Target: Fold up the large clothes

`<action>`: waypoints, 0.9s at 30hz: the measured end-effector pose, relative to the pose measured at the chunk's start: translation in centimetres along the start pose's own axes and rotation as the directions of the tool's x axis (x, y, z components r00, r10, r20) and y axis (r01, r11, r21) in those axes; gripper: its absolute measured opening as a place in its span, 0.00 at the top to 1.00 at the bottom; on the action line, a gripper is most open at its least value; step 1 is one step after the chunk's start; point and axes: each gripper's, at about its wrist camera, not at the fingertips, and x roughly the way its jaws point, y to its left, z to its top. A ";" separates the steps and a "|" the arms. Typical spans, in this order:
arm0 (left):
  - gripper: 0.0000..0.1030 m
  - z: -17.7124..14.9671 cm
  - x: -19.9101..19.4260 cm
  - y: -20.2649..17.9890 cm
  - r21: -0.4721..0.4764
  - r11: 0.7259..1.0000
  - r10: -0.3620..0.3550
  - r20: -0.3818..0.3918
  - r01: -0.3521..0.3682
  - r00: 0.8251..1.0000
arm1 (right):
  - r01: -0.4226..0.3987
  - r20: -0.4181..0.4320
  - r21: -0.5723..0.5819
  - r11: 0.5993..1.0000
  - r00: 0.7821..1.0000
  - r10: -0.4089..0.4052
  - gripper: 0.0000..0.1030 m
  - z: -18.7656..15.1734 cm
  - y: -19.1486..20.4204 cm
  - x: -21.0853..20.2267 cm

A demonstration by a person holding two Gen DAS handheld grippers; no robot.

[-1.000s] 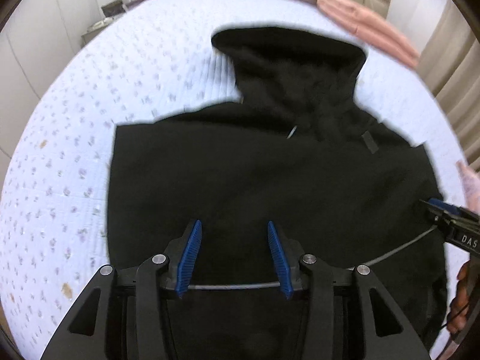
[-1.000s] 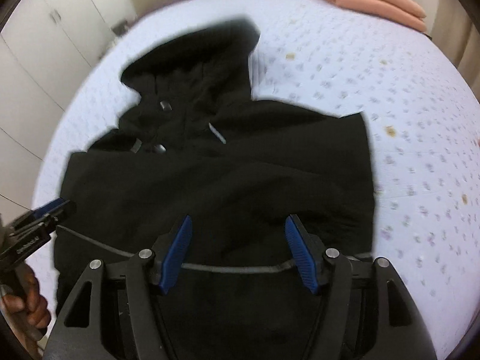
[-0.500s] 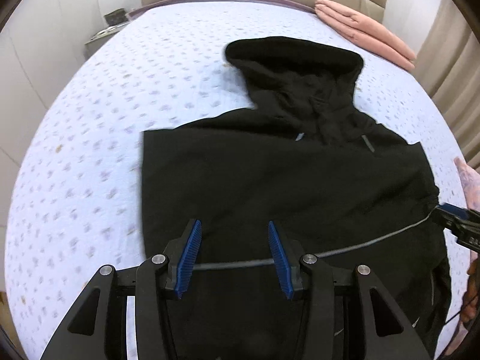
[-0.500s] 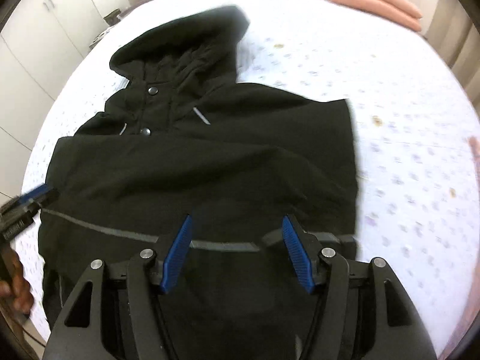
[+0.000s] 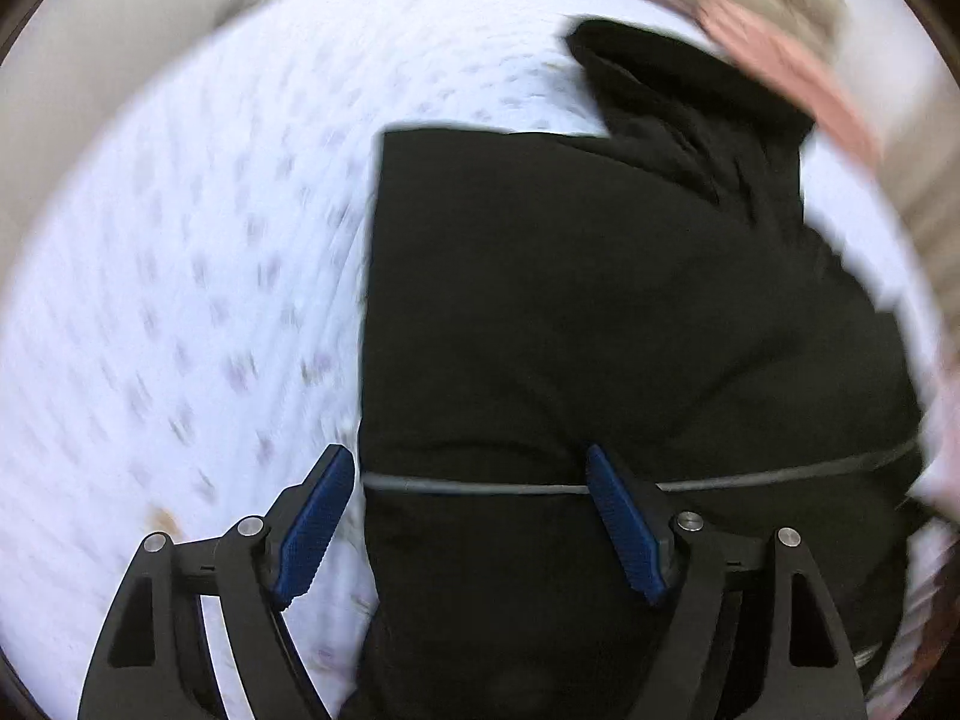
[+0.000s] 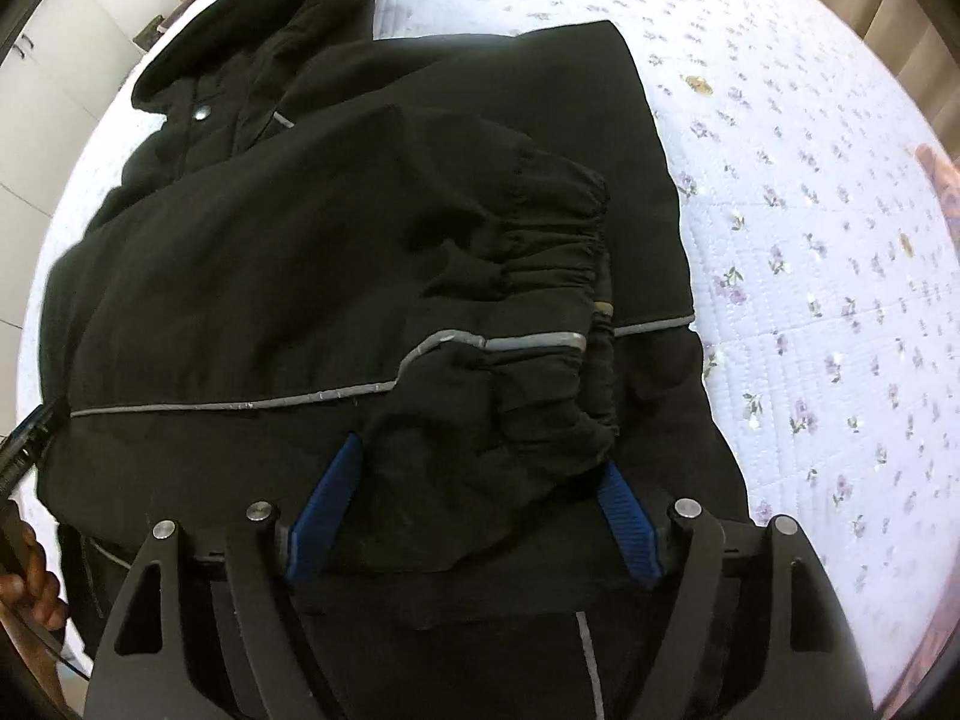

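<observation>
A black hooded jacket (image 5: 600, 300) with a thin grey reflective stripe lies spread on a white flowered bedspread (image 5: 180, 300), hood pointing away. My left gripper (image 5: 468, 516) is open and empty, straddling the jacket's left edge; the view is blurred. In the right wrist view the jacket (image 6: 300, 270) fills the frame, with a sleeve folded across the body and its elastic cuff (image 6: 570, 276) bunched. My right gripper (image 6: 474, 504) is open, low over the sleeve fabric, which bulges between the blue pads. The left gripper's tip (image 6: 27, 438) shows at the jacket's left edge.
Folded pink cloth (image 5: 792, 78) lies at the bed's far right by the headboard. White cupboards (image 6: 54, 60) stand to the left of the bed. Bare bedspread (image 6: 810, 240) stretches right of the jacket.
Both grippers have come down closer to the jacket. The left one has swung left to the jacket's left edge. The right one now sits low over the folded sleeve.
</observation>
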 end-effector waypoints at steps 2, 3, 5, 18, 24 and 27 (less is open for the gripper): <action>0.21 -0.8 -0.6 1.3 -0.057 0.997 -0.042 0.016 0.043 0.999 | -0.004 0.006 0.000 1.000 1.000 0.004 0.24 -0.1 0.0 -0.1; 0.21 -1.1 -1.0 1.4 -0.049 0.998 -0.035 0.028 0.036 0.999 | -0.005 0.009 0.000 1.000 1.000 0.005 0.24 -0.1 0.4 0.1; 0.21 -2.1 -2.5 0.9 0.012 1.000 0.006 0.065 -0.006 0.998 | 0.001 0.014 -0.008 1.000 1.000 -0.001 0.24 -0.3 0.6 0.1; 0.21 8.0 -8.6 -3.6 0.201 0.978 0.005 0.248 -0.056 0.969 | -0.054 -0.001 -0.110 0.992 0.999 0.054 0.25 3.4 3.3 -4.8; 0.21 17.1 -5.8 -8.6 0.254 0.967 -0.049 0.261 -0.020 0.964 | -0.035 0.228 -0.157 0.987 0.971 0.071 0.25 13.6 5.5 -9.2; 0.21 21.0 -3.1 -10.3 0.255 0.966 -0.028 0.255 -0.039 0.966 | -0.069 0.316 -0.155 0.985 0.942 0.116 0.25 19.4 6.6 -10.1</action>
